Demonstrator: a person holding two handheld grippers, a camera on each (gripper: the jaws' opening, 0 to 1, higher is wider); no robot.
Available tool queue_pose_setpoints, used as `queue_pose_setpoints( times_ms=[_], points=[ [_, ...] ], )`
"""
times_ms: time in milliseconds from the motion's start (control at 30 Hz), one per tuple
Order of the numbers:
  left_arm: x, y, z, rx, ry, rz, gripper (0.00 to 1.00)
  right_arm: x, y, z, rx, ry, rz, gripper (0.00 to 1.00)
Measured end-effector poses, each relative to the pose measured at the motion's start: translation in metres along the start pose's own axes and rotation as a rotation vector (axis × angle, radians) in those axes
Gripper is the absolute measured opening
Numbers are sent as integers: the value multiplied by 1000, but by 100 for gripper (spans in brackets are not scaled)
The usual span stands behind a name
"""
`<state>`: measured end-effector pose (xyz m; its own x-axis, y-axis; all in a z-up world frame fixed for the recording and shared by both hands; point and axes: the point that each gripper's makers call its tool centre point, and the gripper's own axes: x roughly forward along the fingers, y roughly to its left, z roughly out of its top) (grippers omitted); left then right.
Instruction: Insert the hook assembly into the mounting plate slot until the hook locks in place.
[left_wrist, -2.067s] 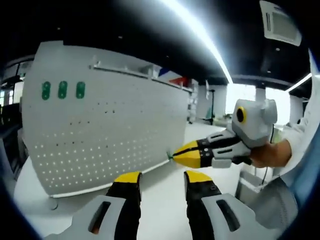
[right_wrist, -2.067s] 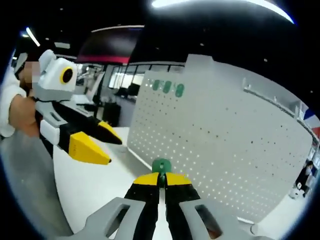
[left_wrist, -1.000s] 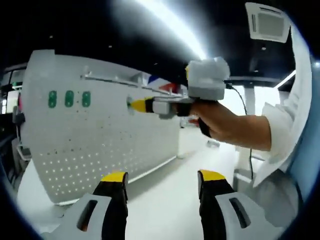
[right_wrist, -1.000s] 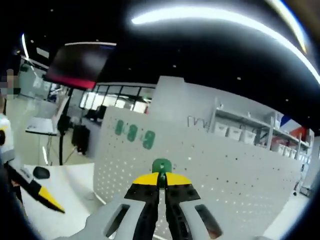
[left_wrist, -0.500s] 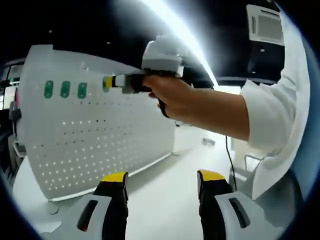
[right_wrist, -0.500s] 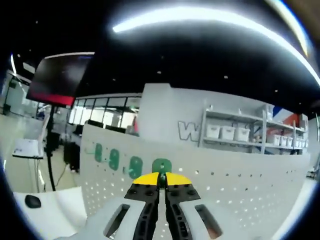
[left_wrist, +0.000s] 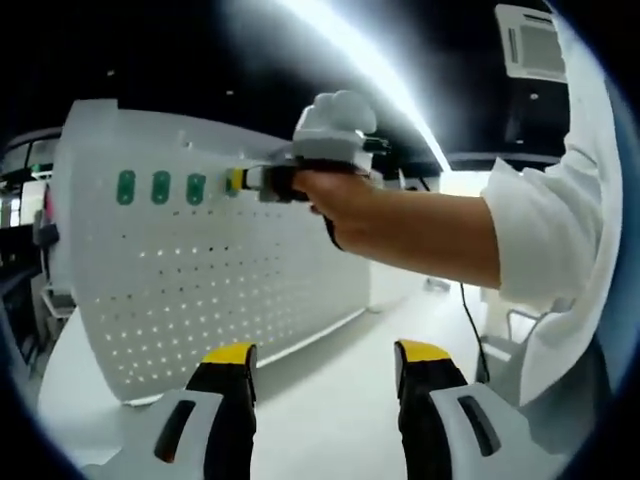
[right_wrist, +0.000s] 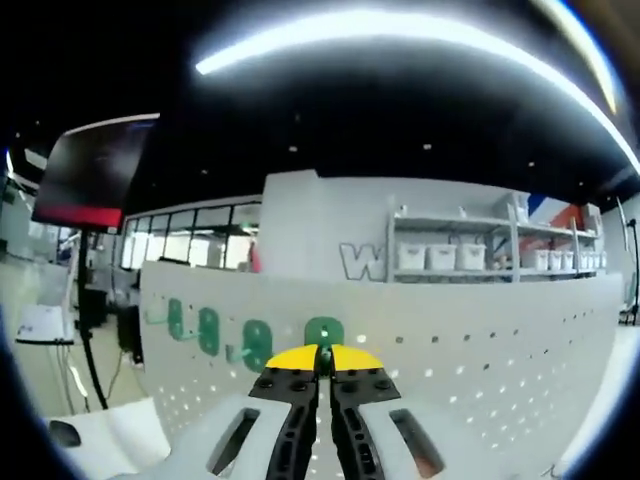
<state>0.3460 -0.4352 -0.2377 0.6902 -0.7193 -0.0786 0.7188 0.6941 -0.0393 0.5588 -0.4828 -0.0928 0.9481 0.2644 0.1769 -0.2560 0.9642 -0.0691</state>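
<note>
Right gripper (right_wrist: 322, 362), since half a second ago, advanced to the pegboard's (left_wrist: 200, 290) top row, jaws clenched on the green hook (right_wrist: 322, 332) at frame centre beside three mounted hooks (left_wrist: 160, 187); left gripper (left_wrist: 325, 365) released, idle lower centre; risk: tilted approach may miss the slot, preventing lock.

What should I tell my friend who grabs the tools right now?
Right tool: shut on a green hook, pressed up to the white pegboard near its top edge, next to three green hooks already mounted in a row.
Left tool: open, holding nothing, low in front of the board.
Done: hook carried to the board.
Left: whether it is in the slot cannot be seen; push until it locks, then let go.
</note>
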Motion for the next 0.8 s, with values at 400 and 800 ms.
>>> queue_pose_setpoints(
  times_ms=[400,800],
  points=[
    [0,2,1,-10,-4,1,55,7,2,-6,3,-7,-22,1],
    [-1,2,1,-16,-10,-6,55,11,3,-10,-130,-3,-44,1]
  ],
)
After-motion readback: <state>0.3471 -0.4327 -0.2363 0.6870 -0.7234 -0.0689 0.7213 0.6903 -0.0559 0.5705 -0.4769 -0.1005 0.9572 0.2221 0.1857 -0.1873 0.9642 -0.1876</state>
